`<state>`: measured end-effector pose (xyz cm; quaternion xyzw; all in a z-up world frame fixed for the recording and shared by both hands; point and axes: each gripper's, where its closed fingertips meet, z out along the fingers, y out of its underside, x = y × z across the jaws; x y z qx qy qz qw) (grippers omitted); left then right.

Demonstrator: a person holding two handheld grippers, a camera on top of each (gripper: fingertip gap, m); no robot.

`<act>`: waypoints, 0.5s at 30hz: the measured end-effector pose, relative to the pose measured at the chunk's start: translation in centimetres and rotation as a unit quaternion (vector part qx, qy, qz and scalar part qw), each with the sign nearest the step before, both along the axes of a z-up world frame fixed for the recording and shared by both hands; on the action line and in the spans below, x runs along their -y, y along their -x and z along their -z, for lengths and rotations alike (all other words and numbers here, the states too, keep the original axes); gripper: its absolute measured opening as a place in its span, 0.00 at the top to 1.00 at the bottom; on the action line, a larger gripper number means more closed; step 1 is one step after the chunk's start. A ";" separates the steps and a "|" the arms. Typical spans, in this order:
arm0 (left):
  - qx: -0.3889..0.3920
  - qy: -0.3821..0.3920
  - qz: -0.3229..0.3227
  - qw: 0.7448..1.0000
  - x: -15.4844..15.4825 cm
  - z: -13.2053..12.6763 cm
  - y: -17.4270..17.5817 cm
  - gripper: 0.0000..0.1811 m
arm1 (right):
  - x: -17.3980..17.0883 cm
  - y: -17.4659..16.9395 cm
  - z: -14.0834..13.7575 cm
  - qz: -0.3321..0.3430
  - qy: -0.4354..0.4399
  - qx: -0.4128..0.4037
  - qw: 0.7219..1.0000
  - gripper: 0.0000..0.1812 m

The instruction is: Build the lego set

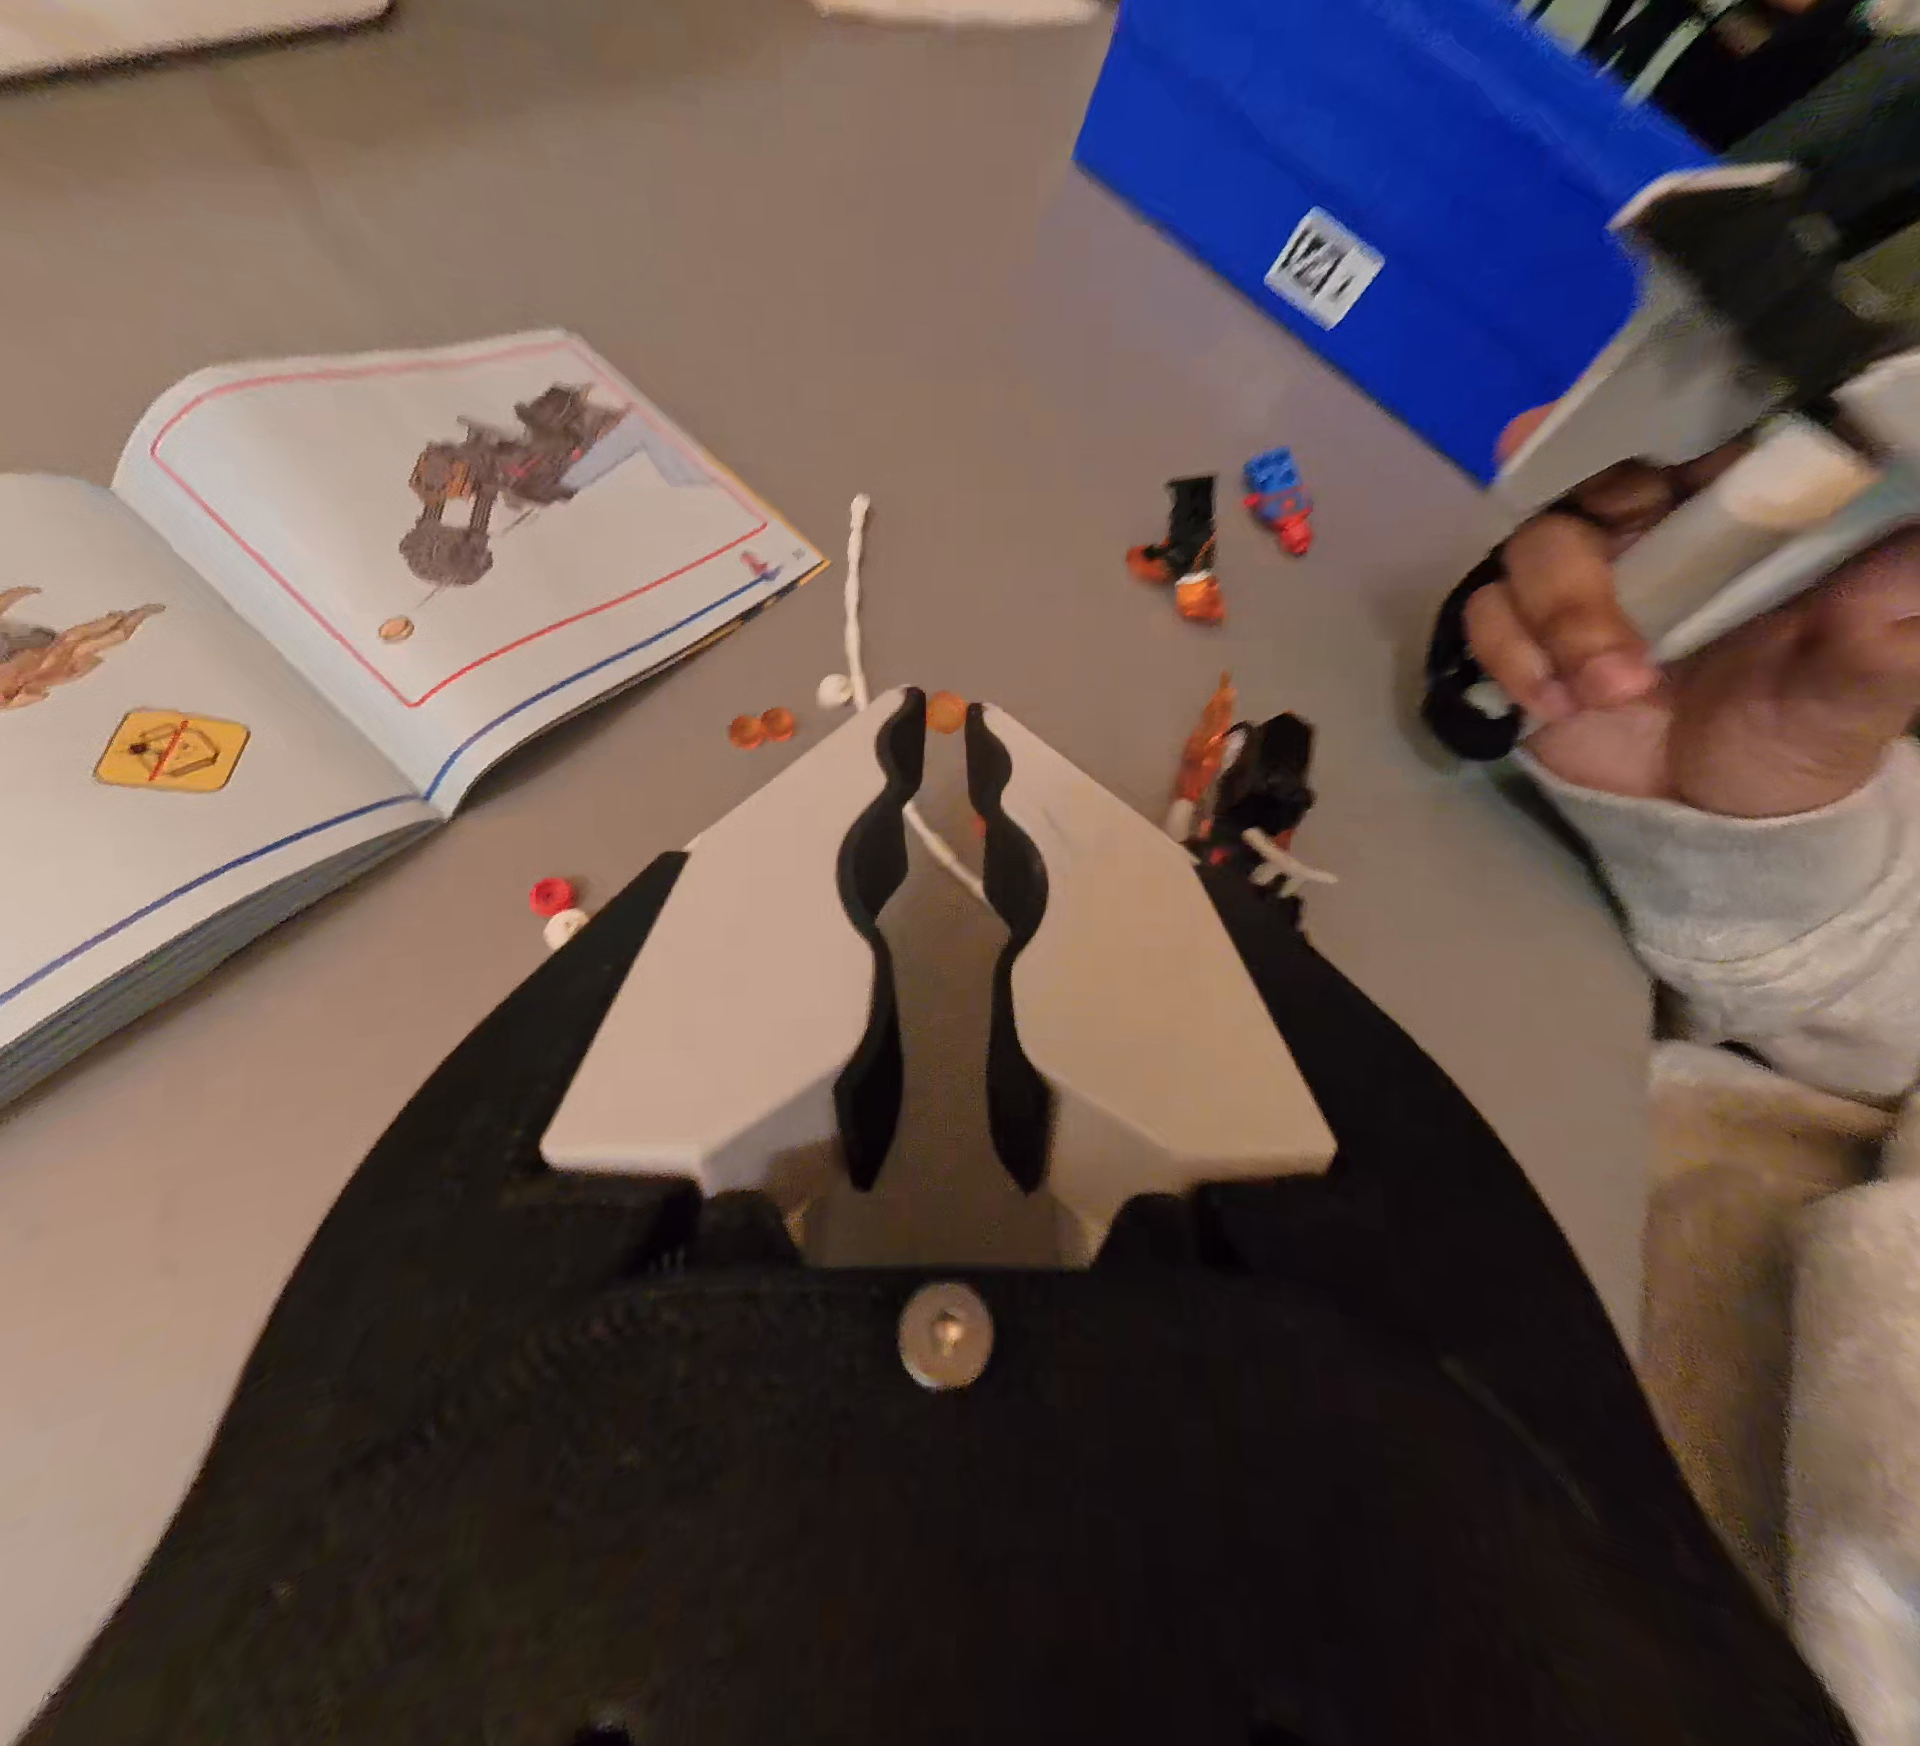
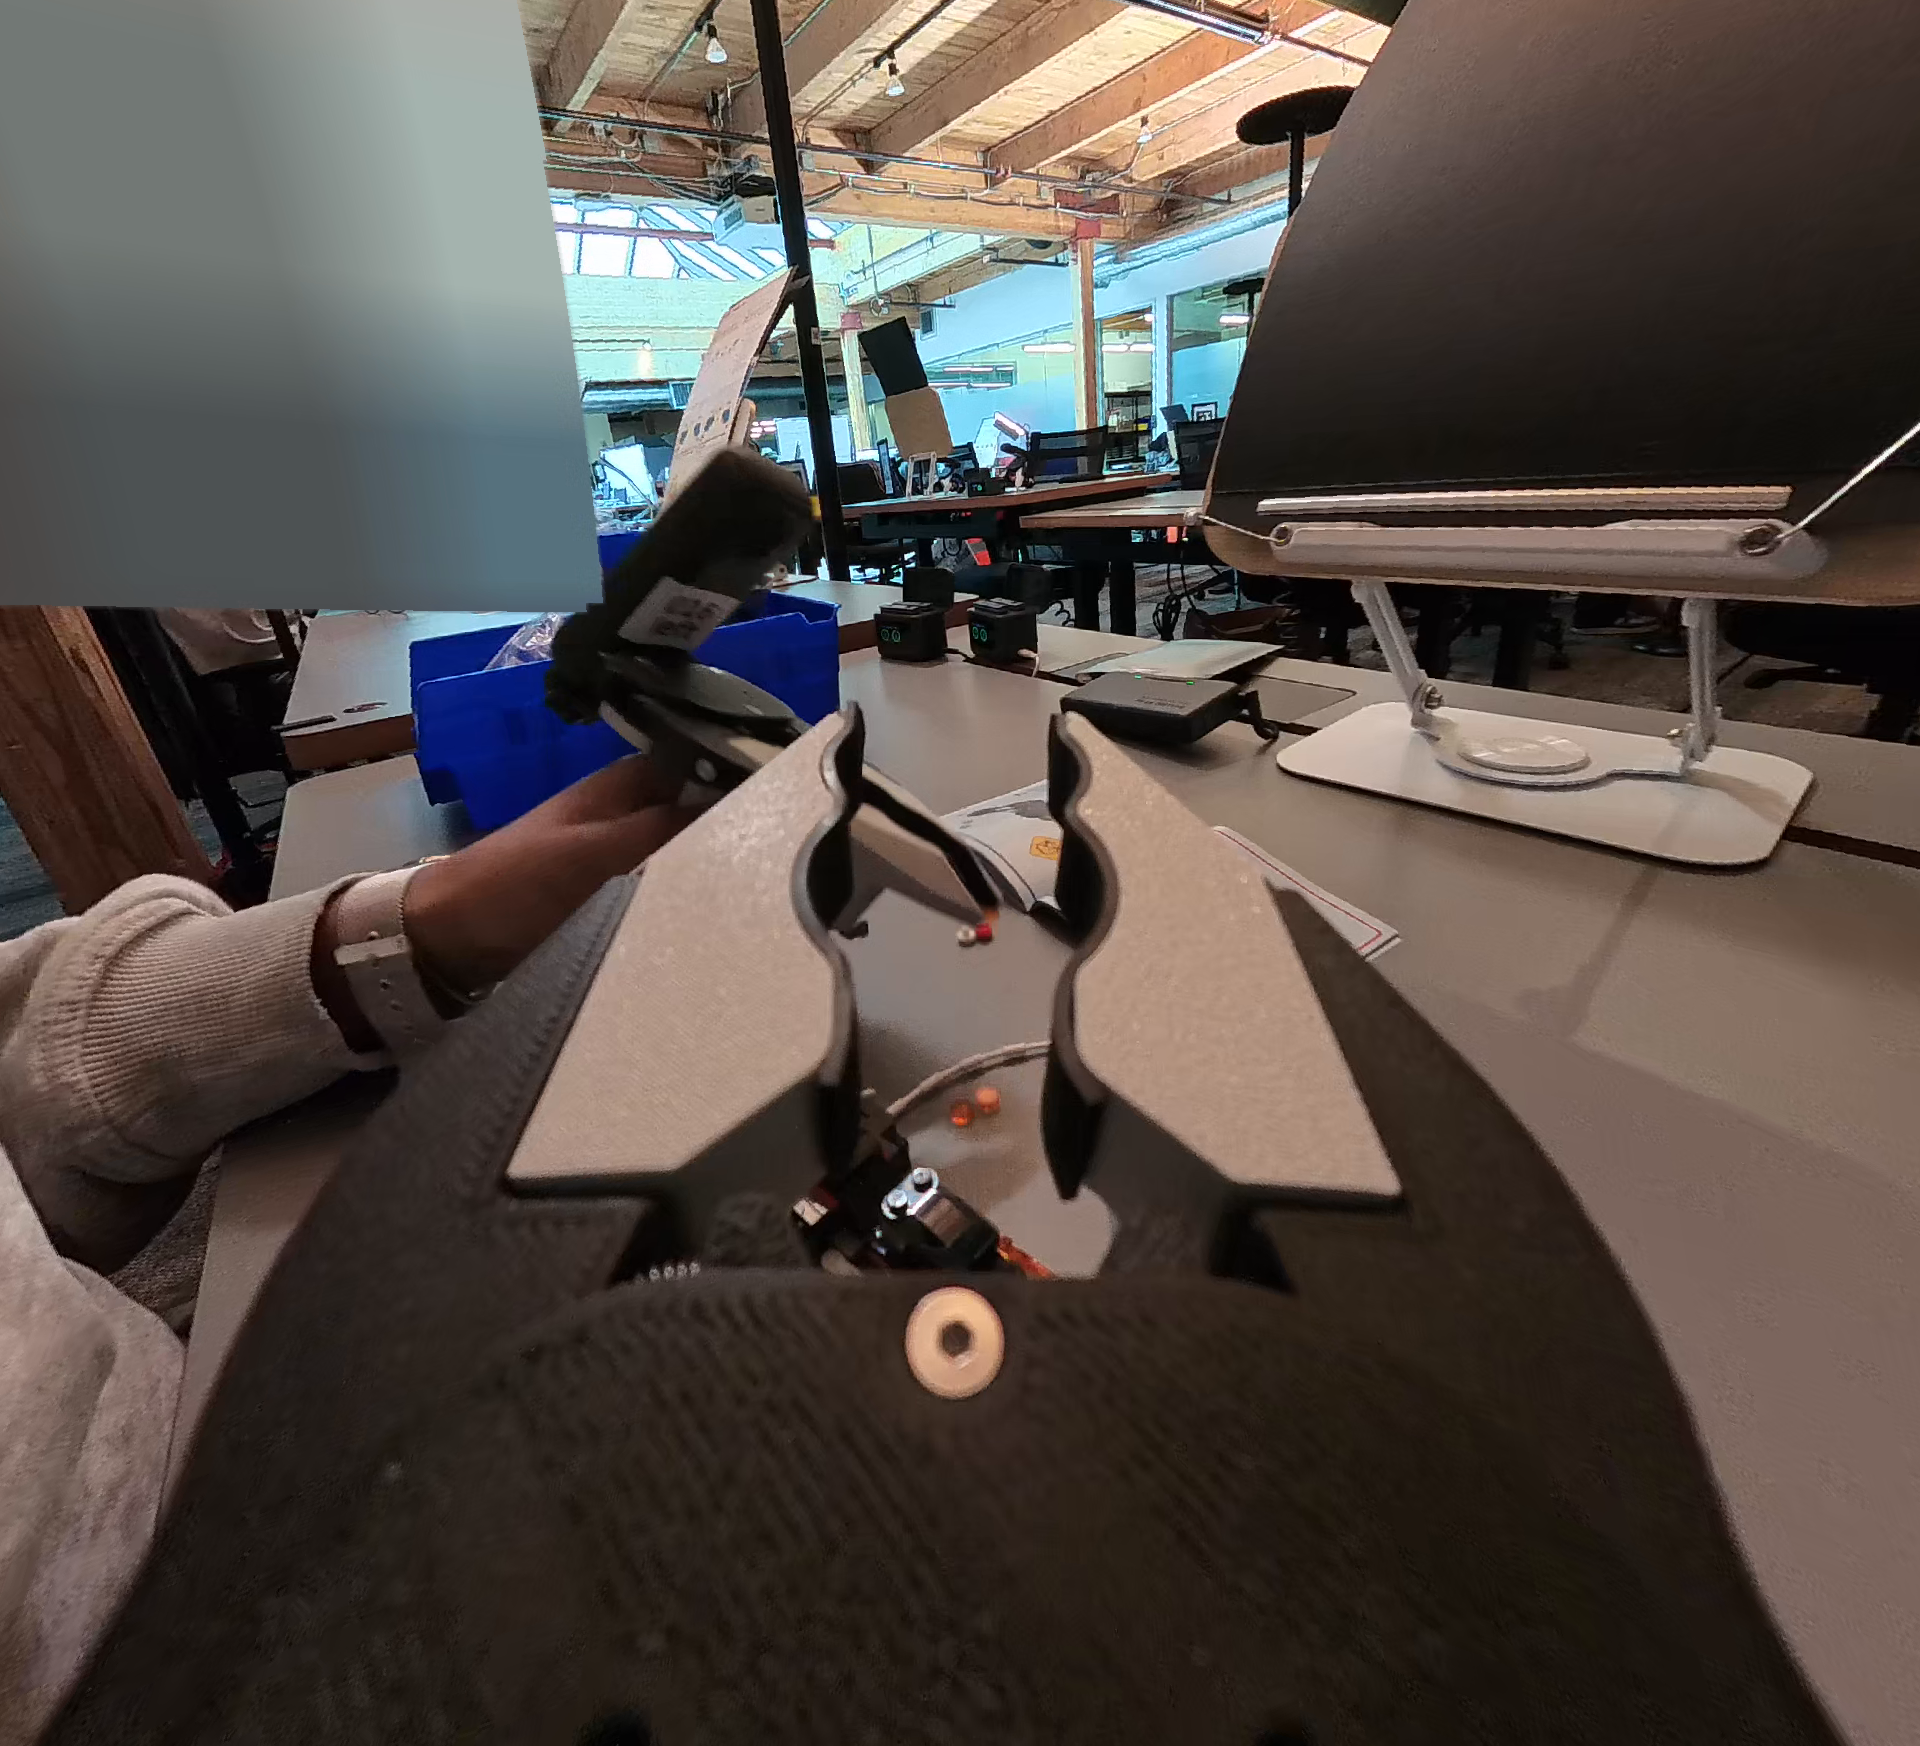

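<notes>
My left gripper point(image 1: 945, 714) is shut on a small orange round stud point(image 1: 945, 712), pinched at the fingertips just above the grey table point(image 1: 727, 190). It also shows in the right wrist view point(image 2: 935, 865), tips low by a red and a white stud point(image 2: 977, 935). My right gripper point(image 2: 956, 761) is open and empty, raised over a black Lego build point(image 2: 904, 1218). That build, with an orange flame piece, lies right of my left fingers point(image 1: 1252, 782). An open instruction booklet point(image 1: 312, 605) lies at left. Two loose orange studs point(image 1: 762, 727) and a white string point(image 1: 857, 595) lie ahead.
A blue bin point(image 1: 1351, 138) stands at the back right. A black-and-orange figure piece point(image 1: 1184, 543) and a blue-and-red piece point(image 1: 1278, 501) lie before it. Red and white studs point(image 1: 556, 907) lie left of my fingers. A laptop stand point(image 2: 1538, 792) and a black box point(image 2: 1153, 704) stand beyond. Tip to tip, the grippers are about 12 cm apart. The blue-and-red piece point(image 1: 1278, 501) is about 20 cm from both grippers' fingertips.
</notes>
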<state>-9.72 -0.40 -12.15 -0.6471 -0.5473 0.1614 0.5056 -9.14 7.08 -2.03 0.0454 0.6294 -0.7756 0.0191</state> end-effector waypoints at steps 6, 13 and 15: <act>-0.087 -0.114 0.021 0.989 -1.6 -4.2 -2.0 0.97 | 0.0 0.1 0.0 0.002 -0.001 0.001 1.000 0.82; -0.150 -0.305 0.050 0.939 -2.7 -8.1 -4.6 0.97 | 1.1 -1.4 1.2 0.013 -0.056 -0.072 0.996 0.86; -0.156 -0.392 0.063 0.905 -2.7 -9.2 -5.0 0.97 | 1.7 -2.2 1.6 0.023 -0.079 -0.116 0.990 0.86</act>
